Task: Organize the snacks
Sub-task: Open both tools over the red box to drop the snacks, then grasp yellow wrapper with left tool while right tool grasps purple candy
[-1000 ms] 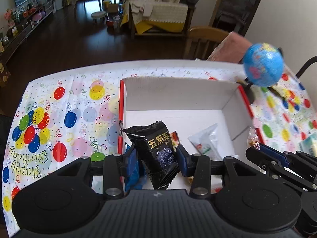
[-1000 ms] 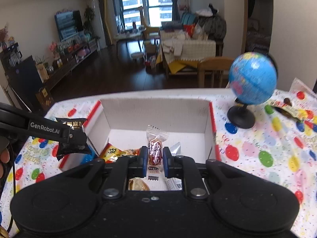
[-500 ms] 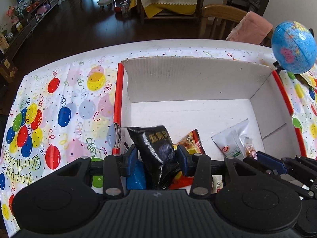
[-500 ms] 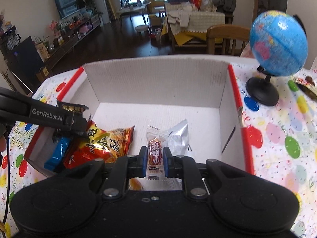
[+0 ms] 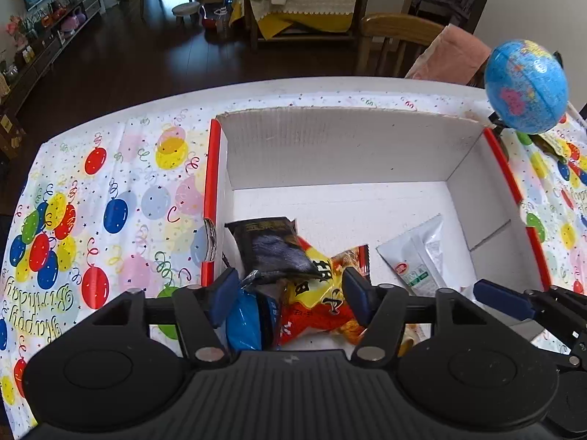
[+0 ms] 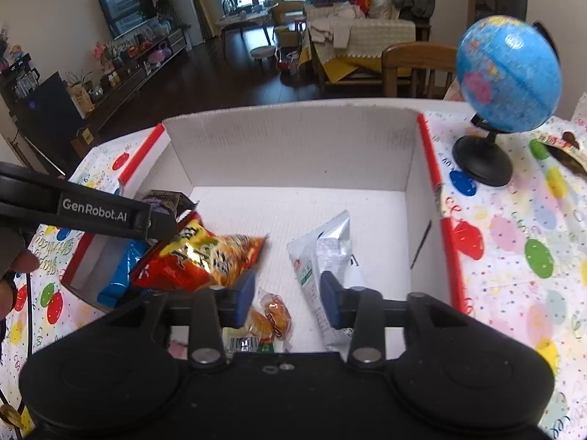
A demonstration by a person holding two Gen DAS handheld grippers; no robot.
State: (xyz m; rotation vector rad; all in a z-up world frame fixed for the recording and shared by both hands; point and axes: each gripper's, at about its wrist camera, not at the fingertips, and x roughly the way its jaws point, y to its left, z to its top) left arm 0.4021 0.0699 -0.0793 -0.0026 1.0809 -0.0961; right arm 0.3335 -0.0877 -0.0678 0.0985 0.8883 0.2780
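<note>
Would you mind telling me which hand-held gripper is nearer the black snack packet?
Left. The left hand-held gripper is right over the black snack packet; the right hand-held gripper is further right, near the silver pouch.

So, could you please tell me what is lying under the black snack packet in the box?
The black snack packet rests on a red-and-yellow snack bag, beside a blue packet. Whatever lies beneath those is covered.

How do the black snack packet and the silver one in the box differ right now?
The black packet is dark with gold lettering; the silver packet is shiny with a red-and-green label. The black one lies on the red-yellow bag by the box's left wall; the silver one lies on the floor, toward the right. Both are sealed.
</note>
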